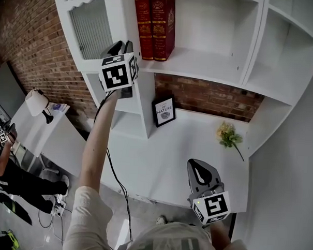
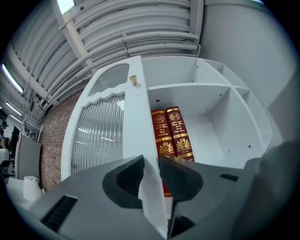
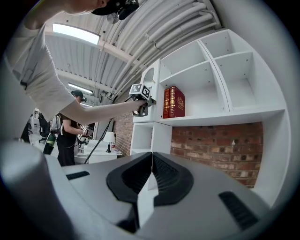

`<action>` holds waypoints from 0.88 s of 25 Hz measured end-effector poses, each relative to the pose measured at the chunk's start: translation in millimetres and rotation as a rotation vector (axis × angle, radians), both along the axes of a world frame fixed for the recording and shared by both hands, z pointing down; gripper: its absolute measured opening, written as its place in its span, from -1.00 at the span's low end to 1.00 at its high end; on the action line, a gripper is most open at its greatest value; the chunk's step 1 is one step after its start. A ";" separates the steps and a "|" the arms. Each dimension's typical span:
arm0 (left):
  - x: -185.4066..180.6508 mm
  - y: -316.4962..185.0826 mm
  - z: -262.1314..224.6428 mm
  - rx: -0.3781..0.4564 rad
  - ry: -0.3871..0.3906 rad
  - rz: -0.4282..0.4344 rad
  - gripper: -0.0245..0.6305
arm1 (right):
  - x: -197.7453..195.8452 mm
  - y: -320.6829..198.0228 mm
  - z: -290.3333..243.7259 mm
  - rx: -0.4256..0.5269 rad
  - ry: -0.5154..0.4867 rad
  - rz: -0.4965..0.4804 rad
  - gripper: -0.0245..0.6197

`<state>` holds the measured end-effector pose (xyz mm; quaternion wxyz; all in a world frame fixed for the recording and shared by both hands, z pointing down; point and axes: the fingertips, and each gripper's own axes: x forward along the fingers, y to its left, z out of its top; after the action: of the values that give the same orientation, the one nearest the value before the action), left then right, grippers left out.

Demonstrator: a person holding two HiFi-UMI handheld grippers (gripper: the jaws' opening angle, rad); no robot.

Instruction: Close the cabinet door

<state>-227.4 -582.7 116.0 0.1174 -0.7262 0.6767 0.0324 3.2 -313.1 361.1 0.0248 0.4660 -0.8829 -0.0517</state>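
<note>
Two hand-held grippers appear before a white shelf unit [image 1: 200, 64]. Nearest the viewer, the right gripper [image 1: 197, 167] hangs low over the white desk [image 1: 160, 158]. It points level toward the shelves, its jaws pressed together with nothing between them. Farther along the desk, a small framed picture [image 1: 164, 111] leans in the corner by the shelf upright. A sprig of yellow flowers [image 1: 227, 135] lies flat to its right, below a strip of brick wall [image 1: 209, 95].

Above and beyond these, an outstretched arm raises the left gripper [image 1: 121, 45] to the cabinet door [image 1: 91, 28]. Its jaws are clamped on the door's free edge, one pad on each face.

The door stands open, swung out to the left of the bay it covers, with its edge turned toward the gripper. It has a white painted frame around a lower panel of vertically ribbed glass. The top of that panel is cut in a scalloped line, and a smaller arched pane sits above it. A small brass knob [image 2: 133, 80] sits high on the frame near the free edge.

Behind the door, in the uncovered bay, two red books [image 1: 155, 26] with gilt spines stand upright side by side at the left end of the shelf.
</note>
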 end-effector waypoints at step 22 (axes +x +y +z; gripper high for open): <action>10.2 10.0 -4.6 0.022 0.011 0.023 -0.58 | -2.6 2.6 -18.3 0.045 -0.010 -0.023 -0.87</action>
<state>-217.2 -572.7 111.4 0.1212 -0.7325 0.6683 0.0452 0.7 -310.5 342.8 0.0092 0.4564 -0.8870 -0.0692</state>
